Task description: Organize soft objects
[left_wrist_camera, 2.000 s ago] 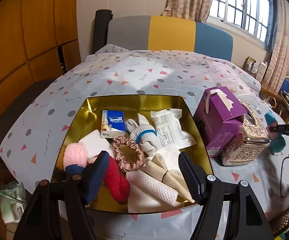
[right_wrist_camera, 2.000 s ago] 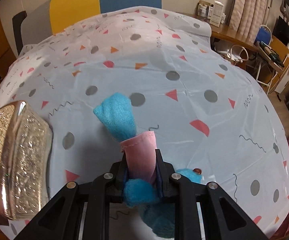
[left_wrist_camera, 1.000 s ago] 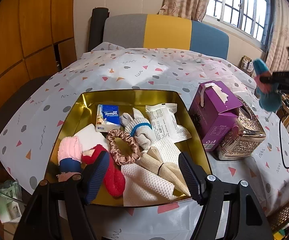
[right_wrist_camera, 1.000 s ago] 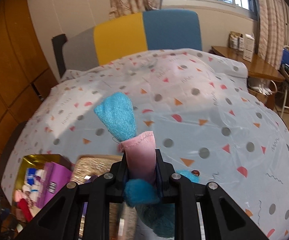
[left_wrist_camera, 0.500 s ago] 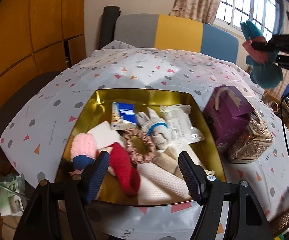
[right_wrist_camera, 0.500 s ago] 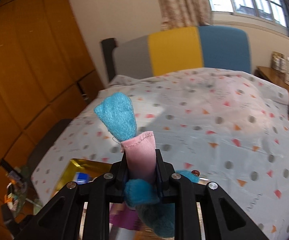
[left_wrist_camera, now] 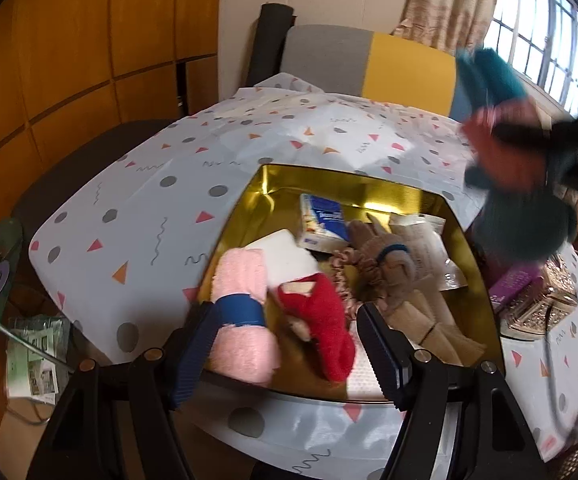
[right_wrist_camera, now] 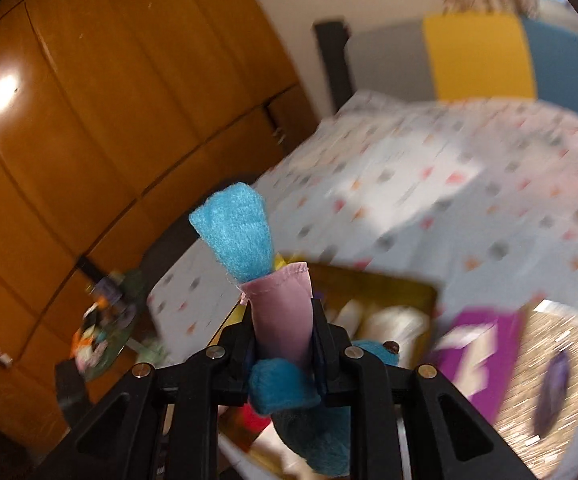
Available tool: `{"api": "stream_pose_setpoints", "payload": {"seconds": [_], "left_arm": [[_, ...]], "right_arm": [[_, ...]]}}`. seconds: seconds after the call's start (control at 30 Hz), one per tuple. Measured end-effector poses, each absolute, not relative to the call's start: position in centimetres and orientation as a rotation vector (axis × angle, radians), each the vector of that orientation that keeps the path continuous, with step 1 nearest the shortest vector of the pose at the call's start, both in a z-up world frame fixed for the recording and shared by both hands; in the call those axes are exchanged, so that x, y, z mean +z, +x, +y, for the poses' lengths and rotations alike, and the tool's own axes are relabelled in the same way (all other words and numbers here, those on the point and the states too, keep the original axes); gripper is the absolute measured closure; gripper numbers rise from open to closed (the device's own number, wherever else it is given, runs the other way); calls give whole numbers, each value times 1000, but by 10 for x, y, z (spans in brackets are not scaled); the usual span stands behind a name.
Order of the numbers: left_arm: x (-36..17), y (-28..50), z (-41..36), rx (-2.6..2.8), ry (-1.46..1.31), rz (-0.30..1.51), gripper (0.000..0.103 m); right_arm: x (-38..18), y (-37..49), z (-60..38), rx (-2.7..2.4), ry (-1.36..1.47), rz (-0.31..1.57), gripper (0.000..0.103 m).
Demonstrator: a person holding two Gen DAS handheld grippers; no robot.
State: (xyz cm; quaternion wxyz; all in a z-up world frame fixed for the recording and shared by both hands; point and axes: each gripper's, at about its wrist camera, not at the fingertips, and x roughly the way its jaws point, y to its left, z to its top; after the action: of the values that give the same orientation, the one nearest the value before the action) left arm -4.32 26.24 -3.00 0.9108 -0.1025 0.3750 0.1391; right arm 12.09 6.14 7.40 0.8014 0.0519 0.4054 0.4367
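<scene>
Right gripper point(right_wrist_camera: 283, 340): pinching the pink middle of a blue plush toy point(right_wrist_camera: 237, 236); held in the air above the gold tray's point(left_wrist_camera: 245, 208) right edge, blurred in the left view
Left gripper point(left_wrist_camera: 285, 344): fingers spread, holding nothing; over the tray's near edge
Tray contents: pink rolled towel point(left_wrist_camera: 241, 304) near left; red sock point(left_wrist_camera: 321, 320) beside it; tissue pack point(left_wrist_camera: 323, 224) far
Right of tray: purple box point(right_wrist_camera: 477, 352); ornate gold box point(right_wrist_camera: 549, 368)
</scene>
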Motion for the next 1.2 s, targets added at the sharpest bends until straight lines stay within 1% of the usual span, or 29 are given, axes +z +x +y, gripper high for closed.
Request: {"api": "stream_pose_setpoints", "payload": {"seconds": [0.13, 0.23, 0.3, 0.47, 0.63, 0.67, 0.77, 0.83, 0.87, 0.93, 0.97, 1.0, 1.03, 1.07, 1.1, 1.13, 1.2], "left_arm": [[-35, -43, 269, 299, -230, 780, 31], [-38, -42, 268, 296, -231, 784, 31], [-39, -40, 267, 290, -228, 785, 31], [-41, -32, 264, 288, -219, 784, 31], [-39, -28, 260, 294, -211, 775, 26], [-38, -29, 259, 299, -208, 772, 23], [-34, -31, 258, 318, -203, 758, 18], [-31, -33, 259, 328, -197, 750, 13], [-29, -34, 259, 332, -196, 743, 11], [-26, -36, 258, 343, -194, 734, 7], [-25, -37, 258, 344, -197, 729, 6], [-24, -38, 258, 347, -198, 725, 5], [-23, -39, 258, 352, -197, 723, 4], [-22, -40, 258, 356, -195, 720, 3], [-21, -41, 257, 359, -192, 718, 2], [-21, -41, 257, 364, -189, 718, 2], [-19, -43, 255, 373, -184, 715, 2]], "right_arm": [[33, 107, 87, 1010, 90, 1010, 80], [3, 98, 111, 994, -36, 1066, 80], [-12, 99, 121, 926, -141, 1059, 80], [-44, 117, 135, 773, -283, 1047, 80], [-50, 116, 145, 719, -383, 985, 80], [-49, 117, 146, 723, -379, 989, 79], [-47, 117, 142, 732, -353, 975, 74], [-45, 117, 139, 732, -327, 966, 67], [-42, 117, 141, 733, -317, 964, 66], [-37, 113, 136, 742, -292, 943, 58], [-34, 110, 134, 744, -286, 928, 57], [-32, 107, 134, 744, -284, 914, 53], [-30, 104, 133, 740, -285, 902, 46], [-27, 102, 132, 736, -287, 893, 40], [-24, 97, 131, 730, -292, 872, 32], [-21, 93, 130, 724, -297, 854, 30], [-16, 87, 127, 708, -303, 824, 30]]}}
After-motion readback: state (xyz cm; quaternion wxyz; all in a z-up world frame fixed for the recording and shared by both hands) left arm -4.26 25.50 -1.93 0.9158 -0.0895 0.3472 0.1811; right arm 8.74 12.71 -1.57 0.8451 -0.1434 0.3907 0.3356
